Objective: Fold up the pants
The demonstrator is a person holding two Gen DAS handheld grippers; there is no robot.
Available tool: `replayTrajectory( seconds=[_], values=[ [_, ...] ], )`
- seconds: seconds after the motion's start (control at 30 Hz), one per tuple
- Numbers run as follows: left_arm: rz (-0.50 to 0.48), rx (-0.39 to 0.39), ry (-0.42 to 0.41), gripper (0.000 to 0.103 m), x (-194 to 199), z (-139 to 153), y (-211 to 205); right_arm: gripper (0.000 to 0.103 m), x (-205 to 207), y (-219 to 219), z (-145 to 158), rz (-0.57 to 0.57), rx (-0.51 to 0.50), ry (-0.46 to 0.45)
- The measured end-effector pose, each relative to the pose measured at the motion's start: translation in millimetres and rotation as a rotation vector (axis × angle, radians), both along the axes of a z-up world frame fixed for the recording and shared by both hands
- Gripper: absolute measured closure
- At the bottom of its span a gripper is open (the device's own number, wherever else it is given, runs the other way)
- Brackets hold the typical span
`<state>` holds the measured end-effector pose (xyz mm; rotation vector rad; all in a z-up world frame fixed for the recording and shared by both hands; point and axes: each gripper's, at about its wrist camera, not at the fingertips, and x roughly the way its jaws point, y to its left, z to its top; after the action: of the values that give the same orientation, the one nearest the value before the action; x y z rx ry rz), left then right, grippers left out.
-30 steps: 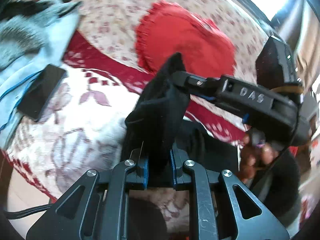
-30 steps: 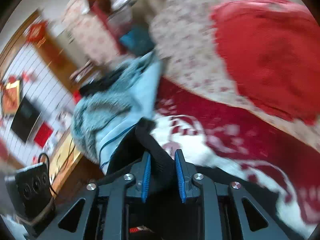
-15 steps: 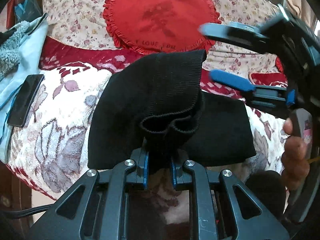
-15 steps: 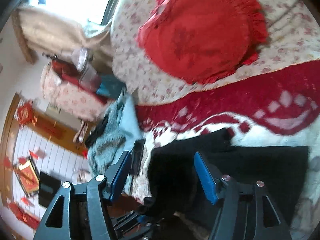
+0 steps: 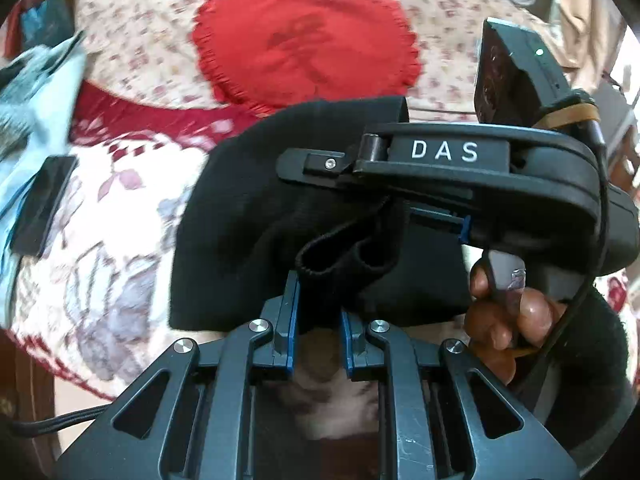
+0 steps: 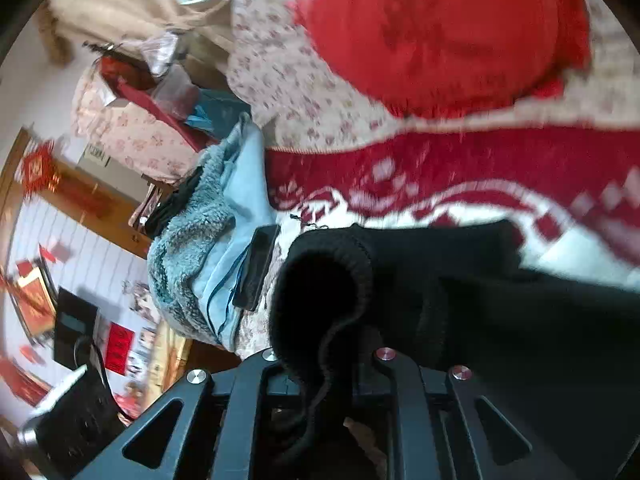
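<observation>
The black pants (image 5: 256, 216) lie folded on a floral blanket. My left gripper (image 5: 318, 312) is shut on their bunched ribbed cuff at the near edge. My right gripper (image 5: 360, 196) reaches in from the right across the cloth, its fingers closed on the fabric beside the cuff. In the right wrist view the black pants (image 6: 500, 292) fill the lower right and a ribbed cuff (image 6: 320, 288) drapes over my right gripper (image 6: 324, 364), hiding the fingertips.
A red heart-shaped cushion (image 5: 304, 40) rests against the floral backrest behind the pants. A black phone (image 5: 42, 204) lies on light blue fleece clothing (image 6: 200, 264) at the left. A dark speaker (image 6: 76, 420) sits off the bed's edge.
My right gripper was open above the pants half a second ago; now it has come down onto the cloth and closed on it. My left gripper keeps its hold on the cuff.
</observation>
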<state>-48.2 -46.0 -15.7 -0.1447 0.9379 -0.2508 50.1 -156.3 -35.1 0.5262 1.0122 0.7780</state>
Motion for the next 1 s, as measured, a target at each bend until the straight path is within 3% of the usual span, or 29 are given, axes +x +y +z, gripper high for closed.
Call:
replayTrajectory(
  seconds=[0.1, 0.2, 0.33, 0.43, 0.57, 0.63, 0.73, 0.87, 0.97, 1.0],
  values=[
    [-0.077, -0.044, -0.022, 0.087, -5.5, 14.0, -16.8, 0.091, -10.5, -25.2, 22.8, -0.012, -0.049, -0.079],
    [-0.133, -0.074, -0.027, 0.083, -10.3, 23.8, -23.5, 0.091, -17.0, -57.2, 30.0, -0.048, -0.104, -0.101],
    [-0.124, -0.002, -0.033, 0.083, -12.7, 23.9, -16.0, 0.091, -20.3, -97.4, 12.4, -0.110, -0.201, -0.060],
    [-0.077, 0.023, -0.004, 0.083, -1.0, 16.9, -4.9, 0.090, -12.4, -122.2, -7.3, -0.155, -0.201, 0.004],
    [-0.032, 0.043, 0.003, 0.082, 15.0, 11.8, 2.5, 0.069, -6.7, -127.5, -14.5, -0.185, -0.281, 0.020],
    [-0.024, 0.055, 0.010, 0.082, 24.3, 8.2, 2.4, 0.064, -12.0, -138.5, 2.0, -0.249, -0.351, -0.037],
    [-0.023, 0.069, 0.019, 0.082, 41.6, 2.6, -1.2, 0.064, -21.0, -163.6, 25.5, -0.360, -0.385, -0.077],
    [-0.019, 0.091, 0.025, 0.082, 64.0, -4.4, -11.9, 0.064, -27.2, -142.0, 43.7, -0.246, -0.323, -0.128],
    [-0.024, 0.102, 0.041, 0.082, 82.8, -11.1, -20.3, 0.064, -20.5, -109.4, 33.1, -0.152, -0.357, -0.138],
    [-0.030, 0.118, 0.043, 0.077, 88.6, -14.0, -23.6, 0.064, -18.1, -101.3, 26.4, -0.136, -0.376, -0.134]
  ],
)
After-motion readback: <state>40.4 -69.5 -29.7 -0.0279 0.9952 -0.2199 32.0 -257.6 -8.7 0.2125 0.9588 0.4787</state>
